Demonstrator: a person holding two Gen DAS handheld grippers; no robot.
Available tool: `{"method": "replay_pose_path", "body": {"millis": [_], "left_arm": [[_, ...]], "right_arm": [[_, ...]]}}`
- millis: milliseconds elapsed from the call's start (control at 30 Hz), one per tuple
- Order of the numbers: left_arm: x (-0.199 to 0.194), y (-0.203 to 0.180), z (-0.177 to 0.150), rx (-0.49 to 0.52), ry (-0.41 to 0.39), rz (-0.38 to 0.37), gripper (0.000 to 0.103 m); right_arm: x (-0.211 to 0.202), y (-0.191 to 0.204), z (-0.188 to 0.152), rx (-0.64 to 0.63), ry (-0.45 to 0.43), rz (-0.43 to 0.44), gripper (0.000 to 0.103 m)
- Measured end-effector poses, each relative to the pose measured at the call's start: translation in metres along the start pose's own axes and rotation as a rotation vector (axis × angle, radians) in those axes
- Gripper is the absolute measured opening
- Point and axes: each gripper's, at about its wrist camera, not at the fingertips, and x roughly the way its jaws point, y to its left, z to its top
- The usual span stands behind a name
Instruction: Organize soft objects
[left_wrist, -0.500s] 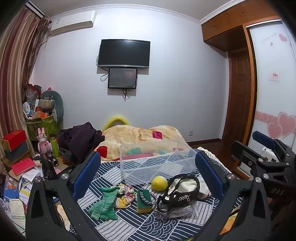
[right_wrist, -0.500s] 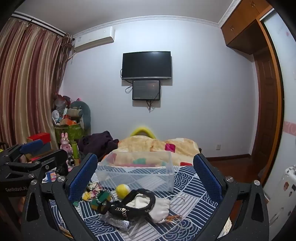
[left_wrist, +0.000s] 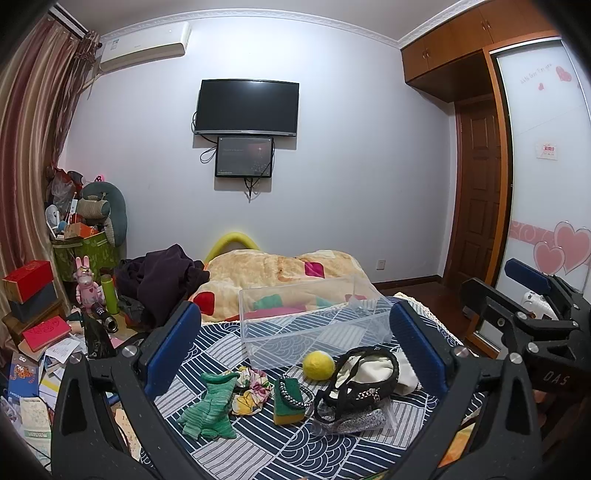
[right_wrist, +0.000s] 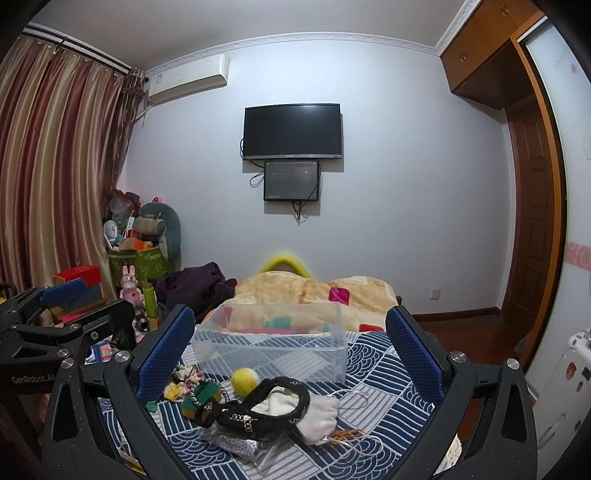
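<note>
Both the left tool (left_wrist: 293, 347) and right tool (right_wrist: 290, 349) hung spread wide and empty above the bed (left_wrist: 258, 443), where a yellow ball (left_wrist: 318, 364), sponge (left_wrist: 287, 404) and green cloth (left_wrist: 210, 406) lay just before the clear bin (left_wrist: 314, 325)

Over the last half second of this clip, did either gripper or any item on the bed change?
Nothing visibly changed. The left gripper and the right gripper both hang open above the bed, holding nothing. The clear plastic storage box is empty, and the yellow felt ball, green knitted cloth and green-and-yellow sponge lie where they were.
</note>
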Motion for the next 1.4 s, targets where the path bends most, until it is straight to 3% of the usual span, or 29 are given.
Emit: {"method": "replay_pose_path", "body": {"millis": [600,1200,1400], "left_arm": [[-0.001,-0.001,-0.003,0.01,-0.012,-0.009,0.103],[-0.004,-0.002,-0.003,0.017,-0.082,-0.009,0.103],[0.008,0.01,-0.012,0.016,-0.019,0.035,0.103]], "right_arm": [[-0.002,-0.002,0.001,0.002,-0.02,-0.002,0.103],[-0.002,0.0,-0.001,0.0,-0.024,-0.003,0.103],[0.008,-0.004,-0.008,0.009,0.02,0.018,0.103]]}}
